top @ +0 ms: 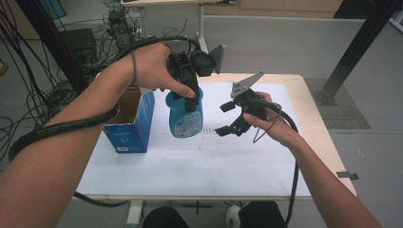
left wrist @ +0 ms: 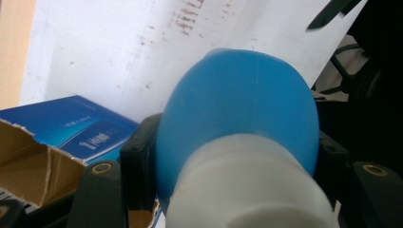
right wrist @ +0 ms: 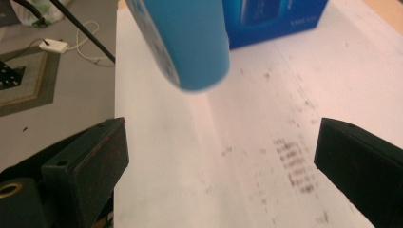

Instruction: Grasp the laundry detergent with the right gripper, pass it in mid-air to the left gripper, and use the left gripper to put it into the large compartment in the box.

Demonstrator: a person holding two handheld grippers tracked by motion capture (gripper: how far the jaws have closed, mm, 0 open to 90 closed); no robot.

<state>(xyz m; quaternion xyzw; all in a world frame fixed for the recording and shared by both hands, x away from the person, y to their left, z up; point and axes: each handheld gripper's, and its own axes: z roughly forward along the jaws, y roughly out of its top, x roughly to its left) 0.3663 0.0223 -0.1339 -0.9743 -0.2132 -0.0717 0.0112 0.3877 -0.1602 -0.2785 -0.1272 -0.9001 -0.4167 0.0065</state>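
Both left gripper (top: 187,92) jaws clamp the blue bottle (top: 186,118) near its neck.

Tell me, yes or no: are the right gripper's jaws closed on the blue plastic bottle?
No: the right gripper has its jaws wide apart over bare white paper, with the blue plastic bottle beyond them.

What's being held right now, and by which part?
The left hand-held gripper grips the blue bottle near its top, just below the white cap. The right hand-held gripper is open and holds nothing.
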